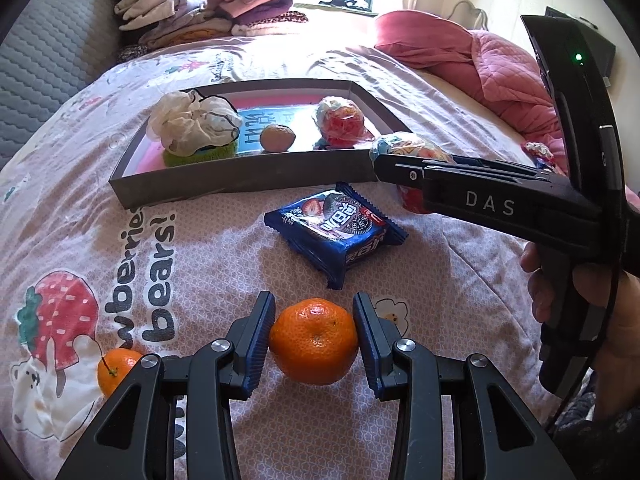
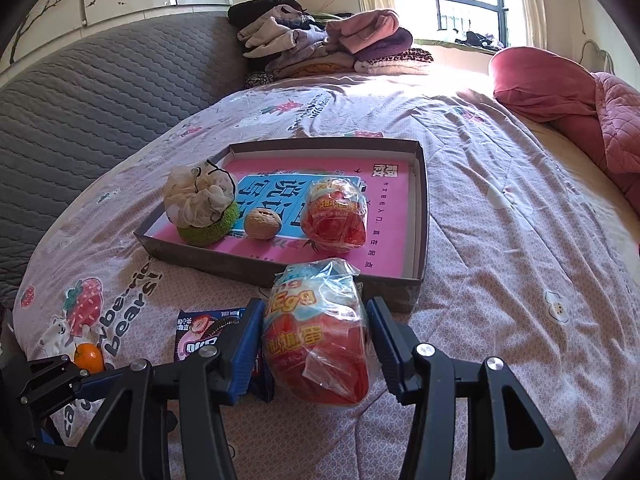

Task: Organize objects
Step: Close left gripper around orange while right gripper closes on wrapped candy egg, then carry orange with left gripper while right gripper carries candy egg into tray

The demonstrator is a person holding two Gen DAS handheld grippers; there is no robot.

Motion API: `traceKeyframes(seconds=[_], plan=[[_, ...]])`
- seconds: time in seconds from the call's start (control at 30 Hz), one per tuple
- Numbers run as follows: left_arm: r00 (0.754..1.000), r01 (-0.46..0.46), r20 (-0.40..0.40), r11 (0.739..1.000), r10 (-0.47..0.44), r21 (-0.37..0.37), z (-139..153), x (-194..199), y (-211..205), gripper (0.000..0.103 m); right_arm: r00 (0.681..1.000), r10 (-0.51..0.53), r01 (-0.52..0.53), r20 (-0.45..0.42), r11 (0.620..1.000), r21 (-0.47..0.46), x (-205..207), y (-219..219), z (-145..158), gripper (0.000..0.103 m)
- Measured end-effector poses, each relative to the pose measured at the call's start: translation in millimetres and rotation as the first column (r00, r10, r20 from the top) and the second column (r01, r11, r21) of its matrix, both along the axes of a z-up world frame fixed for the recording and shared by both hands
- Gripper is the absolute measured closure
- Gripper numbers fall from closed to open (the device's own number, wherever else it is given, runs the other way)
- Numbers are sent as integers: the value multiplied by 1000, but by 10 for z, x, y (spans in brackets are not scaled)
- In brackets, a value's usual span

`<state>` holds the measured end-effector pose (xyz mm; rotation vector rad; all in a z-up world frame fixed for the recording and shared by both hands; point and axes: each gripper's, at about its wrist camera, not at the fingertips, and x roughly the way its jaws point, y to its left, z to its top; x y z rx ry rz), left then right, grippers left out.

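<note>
Tangerines first: spare tangerine lies loose on the bedspread, far left. Left gripper pinches a second tangerine by its sides, probably for lifting. Snack packet waits mid-bed. Box beyond already holds a mesh bag, walnut and wrapped egg. Right gripper clamps another wrapped toy egg near the box's front wall, likely heading in.

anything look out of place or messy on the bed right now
Nothing is spilled or damaged. Outside the tray: a blue cookie packet, askew on the quilt, and a small orange off by the strawberry print.
</note>
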<state>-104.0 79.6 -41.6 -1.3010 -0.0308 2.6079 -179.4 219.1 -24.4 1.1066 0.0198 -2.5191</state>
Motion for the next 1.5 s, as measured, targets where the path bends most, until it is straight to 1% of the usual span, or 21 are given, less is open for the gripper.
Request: traceKeyframes(seconds=[0.43,1.13,1.5], plan=[[1000,-18,-19,1000,18,-1,91,8,-39,62,1000,15,-15,-15,1000,-1,78,-28,49,50],[994,-76,-72,997,77,9,385,-31,-225,62,997,17,-19,-81,999,-26,237,-46,336,50],[992,-95,-83,995,96,8,423,-18,-292,62,995,22,-26,-98,999,-33,274,-42,385,50]])
